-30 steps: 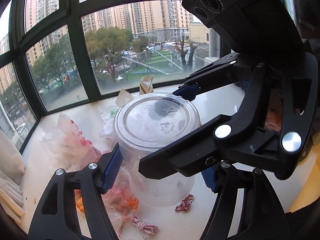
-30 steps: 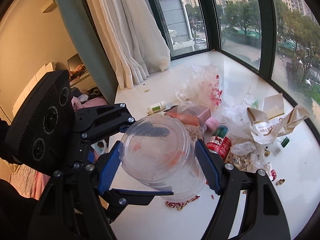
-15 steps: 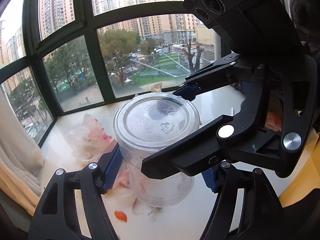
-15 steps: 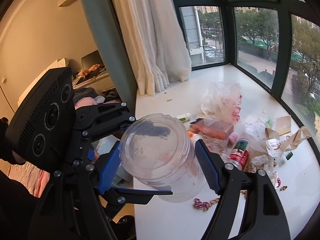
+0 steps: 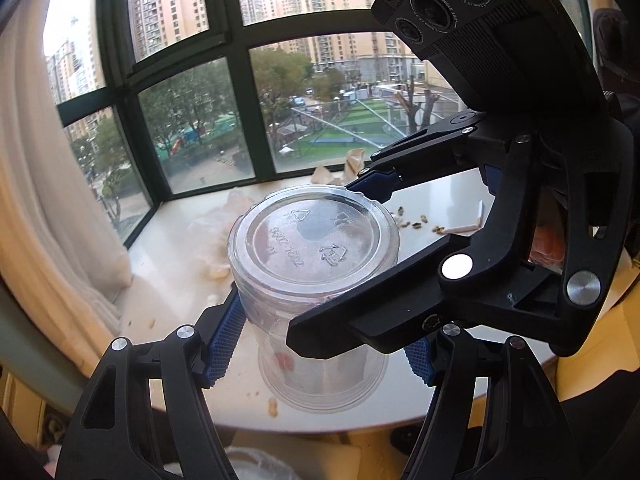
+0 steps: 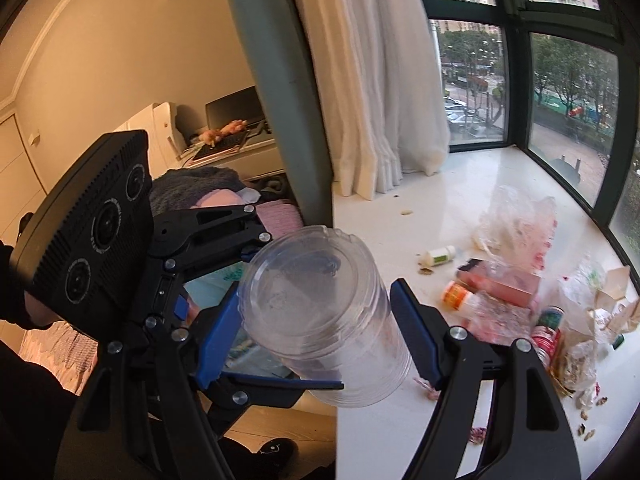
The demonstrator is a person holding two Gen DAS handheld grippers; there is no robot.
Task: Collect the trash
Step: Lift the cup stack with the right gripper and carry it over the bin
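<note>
A stack of clear plastic cups (image 5: 316,280) is held upside down, base toward the cameras, between both grippers. My left gripper (image 5: 320,344) is shut on its sides. My right gripper (image 6: 316,332) also grips the cup stack (image 6: 320,312) from a crossing angle. The stack hangs above the near edge of the white windowsill (image 6: 400,420). A pile of trash lies on the sill to the right: a clear plastic bag (image 6: 520,224), a pink box (image 6: 504,280), small bottles (image 6: 440,256), a red can (image 6: 546,330) and torn paper packaging (image 6: 612,304).
White curtains (image 6: 380,100) hang at the sill's left end, beside a grey wall pillar (image 6: 280,100). Nut shells and a paper strip (image 5: 460,228) lie on the sill. Dark window frames (image 5: 236,92) ring the far side. A bedroom with bedding (image 6: 208,196) lies behind.
Both grippers carried the cup stack left, away from the trash pile toward the sill's near edge; the views swung toward the curtain and room. Both grips stayed the same.
</note>
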